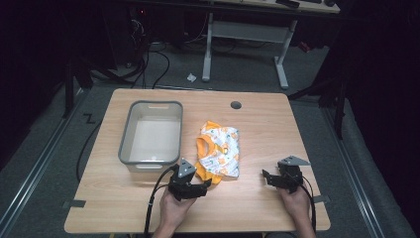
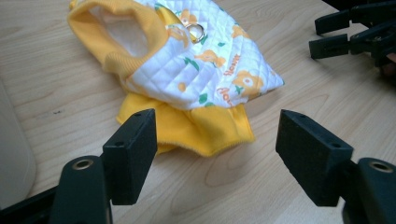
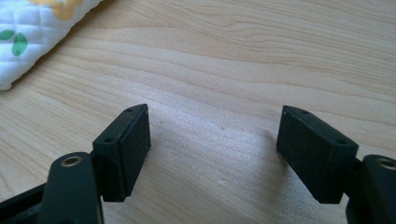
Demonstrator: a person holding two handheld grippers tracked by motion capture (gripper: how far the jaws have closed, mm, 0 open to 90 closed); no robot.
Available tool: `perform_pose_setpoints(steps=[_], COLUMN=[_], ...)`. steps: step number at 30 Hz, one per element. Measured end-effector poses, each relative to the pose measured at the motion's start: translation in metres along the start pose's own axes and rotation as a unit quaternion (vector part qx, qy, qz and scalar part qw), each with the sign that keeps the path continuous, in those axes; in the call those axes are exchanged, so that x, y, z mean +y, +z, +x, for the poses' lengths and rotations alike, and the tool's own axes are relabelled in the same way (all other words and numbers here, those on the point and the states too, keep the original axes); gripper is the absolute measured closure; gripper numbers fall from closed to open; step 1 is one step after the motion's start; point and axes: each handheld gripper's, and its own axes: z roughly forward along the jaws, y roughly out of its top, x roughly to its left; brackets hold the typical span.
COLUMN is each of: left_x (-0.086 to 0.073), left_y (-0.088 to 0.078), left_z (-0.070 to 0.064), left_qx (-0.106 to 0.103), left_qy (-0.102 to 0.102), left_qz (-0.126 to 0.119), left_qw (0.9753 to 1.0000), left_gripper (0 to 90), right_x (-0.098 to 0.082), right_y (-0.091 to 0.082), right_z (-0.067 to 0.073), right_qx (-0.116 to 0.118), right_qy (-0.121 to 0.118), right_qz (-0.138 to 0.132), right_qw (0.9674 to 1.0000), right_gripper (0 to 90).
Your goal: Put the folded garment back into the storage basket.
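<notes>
Pale wooden table on grey carpet, dark room around.

Quilted cloth garment with ribbed trim lies on matt wood-grain table.

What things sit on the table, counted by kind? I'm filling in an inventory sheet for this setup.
Small quilted garment, white with orange flower print and yellow trim: 1
Grey plastic bin: 1
Hand-held grippers, left and right: 2
Total: 4
</notes>
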Motion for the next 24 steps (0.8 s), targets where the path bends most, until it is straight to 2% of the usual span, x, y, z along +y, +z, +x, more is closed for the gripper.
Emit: perform_pose_setpoints(steps=[1,3,8,16,24], left_x=[0.000,0.006,0.014,0.036,0.046], left_y=[0.000,0.004,0.008,0.022,0.035], left_z=[0.000,0.001,0.000,0.000,0.005], left_qx=[0.000,-0.005,-0.007,0.009,0.022], left_qy=[0.000,-0.018,-0.016,-0.010,-0.008], left_qz=[0.000,0.018,0.030,0.038,0.053], left_qw=[1.0000,0.9997,0.9994,0.9992,0.9983], left_gripper=[29.2,29.6,29.2,27.1,25.2], right_x=[0.000,0.000,0.000,0.000,0.000], right_y=[0.000,0.000,0.000,0.000,0.000], right_z=[0.000,0.000,0.000,0.000,0.000], right_qx=[0.000,0.000,0.000,0.000,0.000], right_qy=[0.000,-0.001,-0.001,-0.001,-0.001], right_qz=[0.000,0.000,0.000,0.000,0.000], right_qw=[1.0000,1.0000,1.0000,1.0000,1.0000], right_gripper=[26.3,26.3,26.3,26.3,26.3])
